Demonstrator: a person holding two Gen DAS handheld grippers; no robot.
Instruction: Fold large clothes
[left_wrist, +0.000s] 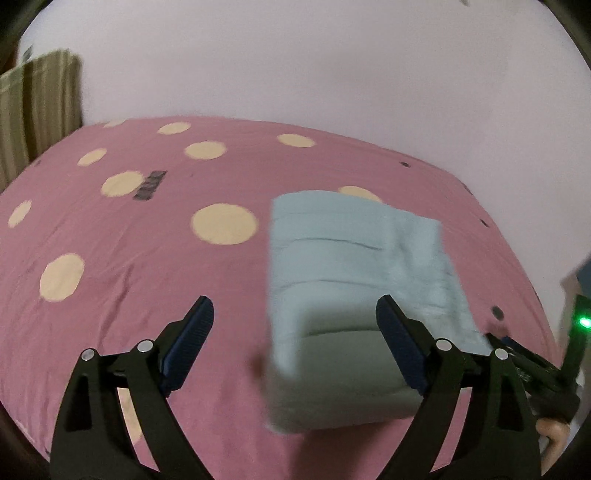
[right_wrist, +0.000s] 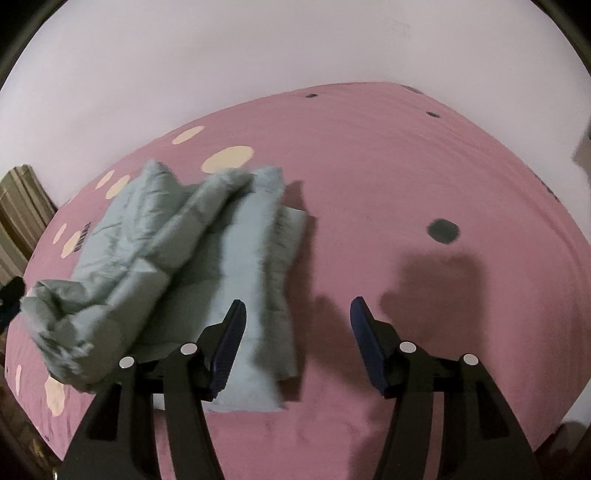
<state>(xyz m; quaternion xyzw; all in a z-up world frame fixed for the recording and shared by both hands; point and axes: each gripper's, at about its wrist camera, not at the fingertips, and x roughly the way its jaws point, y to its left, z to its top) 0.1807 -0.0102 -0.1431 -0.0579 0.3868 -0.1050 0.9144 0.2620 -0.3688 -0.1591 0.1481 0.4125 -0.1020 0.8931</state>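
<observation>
A pale blue-green padded garment (left_wrist: 354, 280) lies on the pink bed (left_wrist: 147, 236). In the left wrist view it looks like a folded block with a raised fold near its front. In the right wrist view the garment (right_wrist: 192, 266) has a bunched, blurred fold draped across it toward the left. My left gripper (left_wrist: 295, 332) is open and empty, with the garment's left edge between its fingers. My right gripper (right_wrist: 297, 332) is open and empty, at the garment's right edge above bare sheet. The right gripper's body (left_wrist: 532, 365) shows at the left view's right edge.
The pink sheet has cream dots (left_wrist: 223, 223) and dark dots (right_wrist: 443, 229). A pale wall (left_wrist: 295, 59) runs behind the bed. A striped olive curtain (left_wrist: 37, 107) hangs at the far left. The bed's right edge (right_wrist: 576, 236) drops off.
</observation>
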